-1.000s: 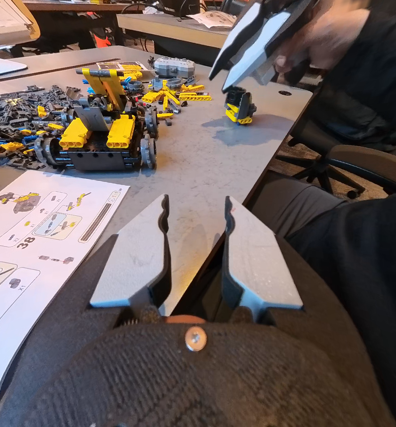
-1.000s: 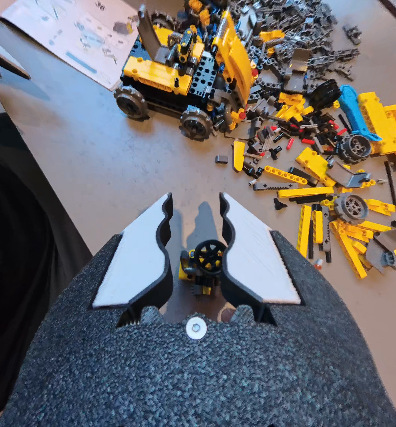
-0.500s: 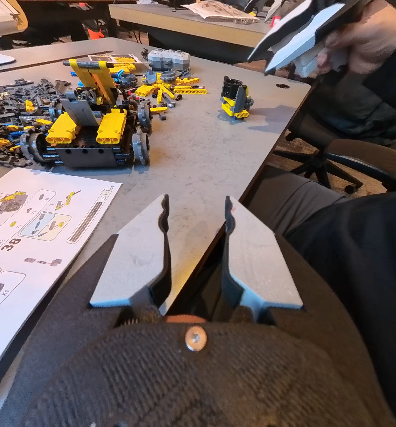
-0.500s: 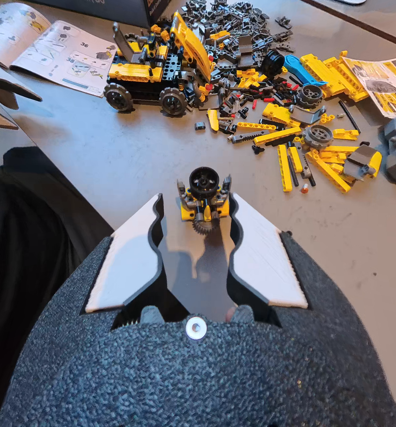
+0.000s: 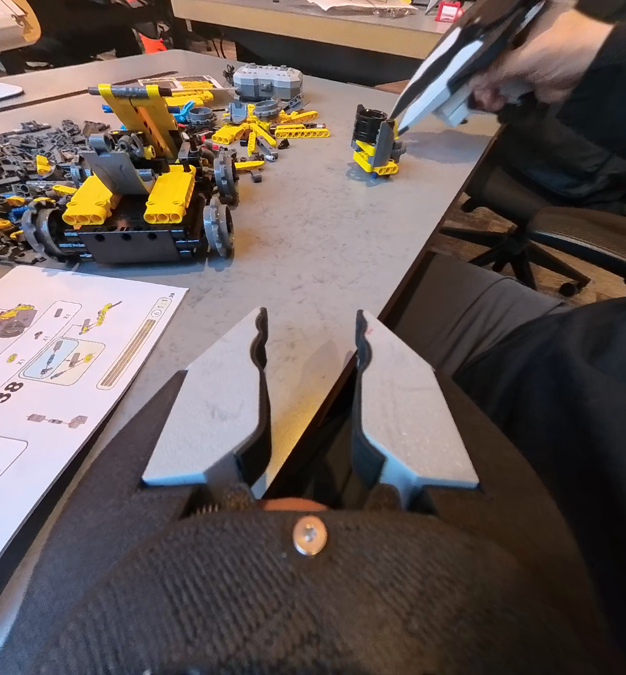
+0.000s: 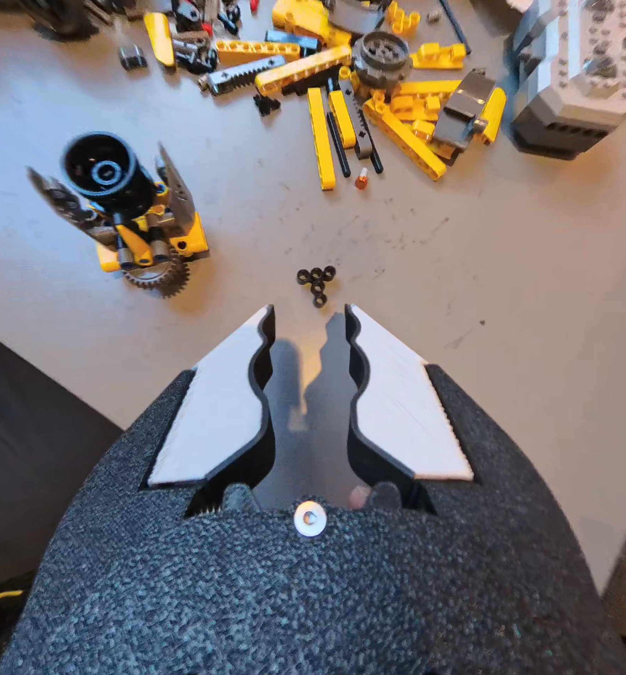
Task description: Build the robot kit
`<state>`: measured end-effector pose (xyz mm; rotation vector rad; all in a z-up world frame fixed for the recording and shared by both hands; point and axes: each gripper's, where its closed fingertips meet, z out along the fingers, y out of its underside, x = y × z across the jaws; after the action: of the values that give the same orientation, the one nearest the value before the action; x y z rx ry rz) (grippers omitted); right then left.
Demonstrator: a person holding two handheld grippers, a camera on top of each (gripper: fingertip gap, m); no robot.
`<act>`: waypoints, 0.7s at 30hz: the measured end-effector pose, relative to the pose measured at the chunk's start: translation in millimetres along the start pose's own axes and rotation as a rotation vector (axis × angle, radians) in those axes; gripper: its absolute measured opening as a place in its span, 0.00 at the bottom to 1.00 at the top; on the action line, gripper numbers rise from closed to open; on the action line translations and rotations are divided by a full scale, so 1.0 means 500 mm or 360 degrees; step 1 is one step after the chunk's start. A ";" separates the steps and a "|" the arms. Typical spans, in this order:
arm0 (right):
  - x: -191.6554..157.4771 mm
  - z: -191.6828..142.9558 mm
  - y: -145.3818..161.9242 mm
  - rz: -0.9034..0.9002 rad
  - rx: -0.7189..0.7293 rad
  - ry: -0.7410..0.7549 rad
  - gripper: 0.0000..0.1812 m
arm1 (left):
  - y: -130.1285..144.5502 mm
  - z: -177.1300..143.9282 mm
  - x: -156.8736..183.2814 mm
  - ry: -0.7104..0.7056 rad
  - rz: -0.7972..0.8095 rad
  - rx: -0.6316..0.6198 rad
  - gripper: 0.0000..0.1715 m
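Observation:
My right gripper (image 6: 309, 309) is open and empty, low over the grey table (image 6: 486, 274), with a small black T-shaped brick piece (image 6: 317, 283) just ahead of its tips. A small yellow, black and grey sub-assembly with a black hub and a gear (image 6: 125, 212) stands to its left; it also shows in the left wrist view (image 5: 375, 140), with the right gripper (image 5: 401, 120) beside it. My left gripper (image 5: 310, 315) is open and empty over the table's near edge, far from the parts. A part-built yellow and black vehicle (image 5: 132, 193) stands ahead of it on the left.
An open instruction booklet (image 5: 48, 365) lies left of my left gripper. Loose yellow beams and grey wheels (image 6: 377, 80) lie beyond the right gripper, with a grey battery box (image 6: 574, 76) at the far right. A heap of dark parts (image 5: 12, 164) lies left. Table edge, a person's legs and a chair (image 5: 578, 233) are right.
My right gripper has left the small sub-assembly, swung right and dropped toward the table near the black T-shaped piece. My left gripper has barely moved.

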<state>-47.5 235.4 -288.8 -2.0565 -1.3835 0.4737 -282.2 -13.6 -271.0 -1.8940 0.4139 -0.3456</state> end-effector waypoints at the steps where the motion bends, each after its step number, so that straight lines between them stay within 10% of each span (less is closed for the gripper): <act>1: 0.002 0.015 0.003 0.0012 -0.0029 -0.0049 0.20 | 0.000 0.000 0.000 -0.0003 0.0004 0.0001 0.26; 5: 0.014 0.054 -0.023 0.0011 -0.0030 -0.0166 0.04 | 0.002 0.001 -0.003 -0.0014 0.0011 -0.0004 0.26; 14: -0.004 0.134 -0.161 -0.0108 0.0022 -0.0316 0.08 | 0.002 -0.001 -0.010 -0.0019 0.0000 0.0008 0.26; 21: -0.014 0.081 -0.124 -0.0017 0.0085 -0.0316 0.17 | -0.002 -0.008 -0.012 -0.0015 -0.0013 0.0022 0.26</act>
<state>-117.8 257.4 -278.5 -2.0013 -1.4777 0.7188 -289.1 -13.8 -268.8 -1.8838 0.3965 -0.3437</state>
